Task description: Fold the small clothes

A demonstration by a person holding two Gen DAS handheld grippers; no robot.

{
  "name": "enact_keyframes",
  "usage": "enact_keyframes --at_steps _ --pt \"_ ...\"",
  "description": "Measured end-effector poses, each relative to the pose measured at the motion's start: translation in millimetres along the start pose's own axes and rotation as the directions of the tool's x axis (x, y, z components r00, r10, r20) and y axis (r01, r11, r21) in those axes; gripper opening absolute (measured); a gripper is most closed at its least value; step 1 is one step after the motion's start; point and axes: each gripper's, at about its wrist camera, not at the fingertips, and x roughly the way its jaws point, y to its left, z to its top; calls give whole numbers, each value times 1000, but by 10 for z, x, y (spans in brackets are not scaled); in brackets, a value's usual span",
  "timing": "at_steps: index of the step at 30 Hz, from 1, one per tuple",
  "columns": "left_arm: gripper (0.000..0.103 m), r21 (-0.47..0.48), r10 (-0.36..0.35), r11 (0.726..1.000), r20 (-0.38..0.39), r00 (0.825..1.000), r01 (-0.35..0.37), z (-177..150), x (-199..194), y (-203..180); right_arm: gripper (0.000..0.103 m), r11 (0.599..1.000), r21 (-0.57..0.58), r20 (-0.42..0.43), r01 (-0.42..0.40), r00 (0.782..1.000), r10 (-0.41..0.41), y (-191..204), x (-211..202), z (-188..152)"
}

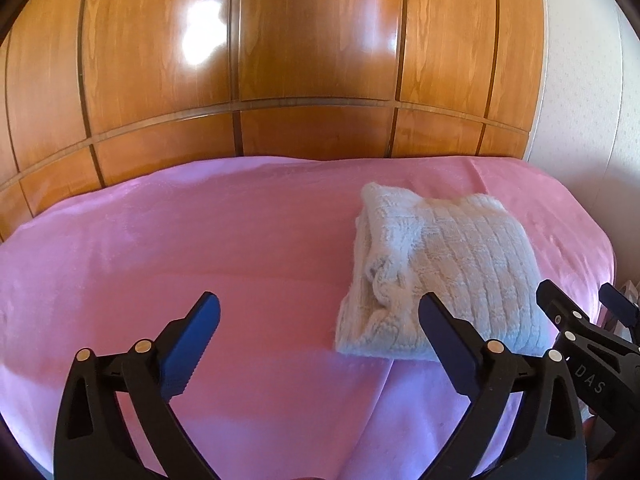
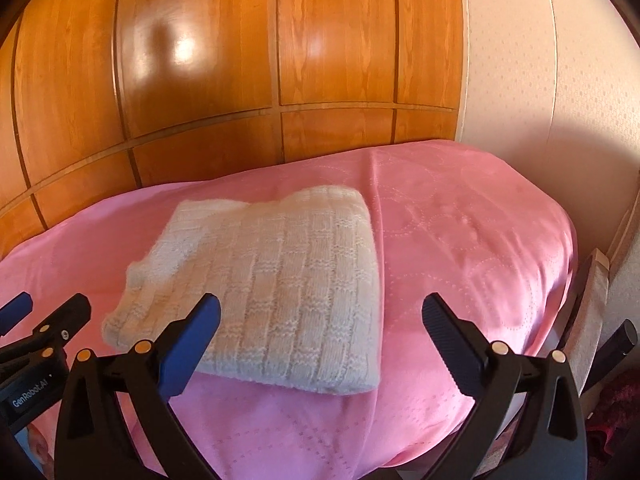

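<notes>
Varnished wood panelling (image 1: 312,40) backs the scene, and below it the pink bedspread (image 1: 160,240) gives you a broad, flat surface to fold on. On it lies the white knitted garment (image 2: 280,280), doubled into a thick rectangle with its edges roughly square, which suggests the folding is finished or nearly so. Your left gripper (image 1: 320,332) and right gripper (image 2: 320,332) both stand wide apart with nothing between the jaws, held just short of the garment's near edge, probably so the bundle rests undisturbed.
</notes>
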Motion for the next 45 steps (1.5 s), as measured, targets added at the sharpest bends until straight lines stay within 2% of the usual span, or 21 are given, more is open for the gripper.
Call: enact_keyframes --at_steps 7,45 --pt "98 -15 -17 1000 -25 1000 16 -12 30 4 101 1000 -12 2 -6 1000 6 45 -18 -6" --pt "98 -6 -4 1000 11 1000 4 5 -89 -19 101 1000 -6 -2 -26 1000 26 33 1 -1"
